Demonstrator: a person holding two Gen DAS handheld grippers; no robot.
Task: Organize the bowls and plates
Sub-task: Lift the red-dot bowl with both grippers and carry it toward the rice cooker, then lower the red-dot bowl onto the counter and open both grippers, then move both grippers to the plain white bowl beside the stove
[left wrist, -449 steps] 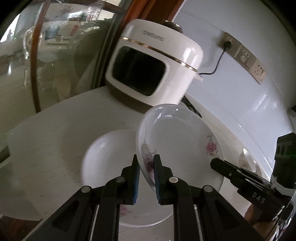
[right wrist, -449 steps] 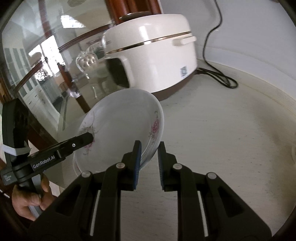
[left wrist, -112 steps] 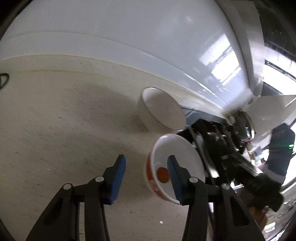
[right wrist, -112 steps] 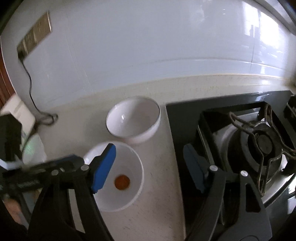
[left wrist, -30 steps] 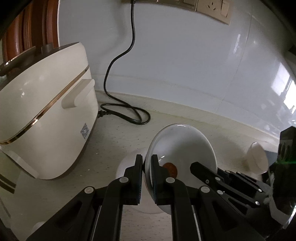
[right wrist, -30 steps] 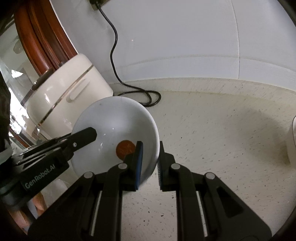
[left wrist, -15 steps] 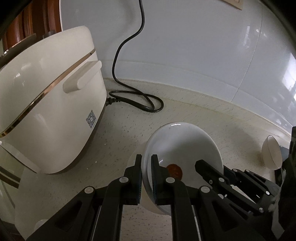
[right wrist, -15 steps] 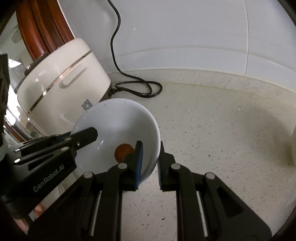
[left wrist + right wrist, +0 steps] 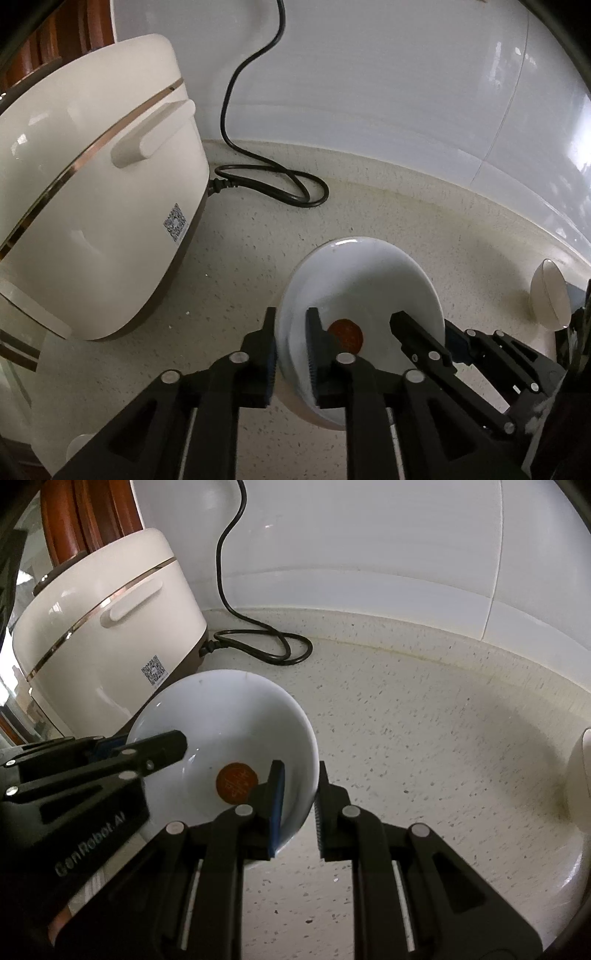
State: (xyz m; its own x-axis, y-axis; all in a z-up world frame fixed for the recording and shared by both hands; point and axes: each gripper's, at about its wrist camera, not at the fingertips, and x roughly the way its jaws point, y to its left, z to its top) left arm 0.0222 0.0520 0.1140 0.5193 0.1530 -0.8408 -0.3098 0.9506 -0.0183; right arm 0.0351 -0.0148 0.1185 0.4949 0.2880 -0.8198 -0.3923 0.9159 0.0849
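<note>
Jaws of the left gripper (image 9: 291, 345) were pinched on the near-left rim of the white bowl (image 9: 364, 291), one finger outside the wall and the other inside, in the left wrist view. That bowl, with a round orange mark at its bottom, sat tilted just ahead of the jaws above the speckled worktop (image 9: 369, 206). To its right, the right gripper (image 9: 424, 338) reached in from the far side, one finger inside the rim. Left of the jaws stood the cream rice cooker (image 9: 92, 177), its black cord (image 9: 273, 184) looped on the worktop beyond. A second white bowl (image 9: 548, 293) lay well off to the right.

From the right wrist view, the right gripper (image 9: 299, 805) straddled the bowl (image 9: 229, 723) rim at its near-right edge; a gap showed between the outer finger and the wall, so the jaws stood slightly parted, not clamped. Left of these jaws, the left gripper (image 9: 147, 749) held the opposite rim. The rice cooker (image 9: 103, 627) stood beyond, up and to the left, with the cord (image 9: 258, 642) ahead.
</note>
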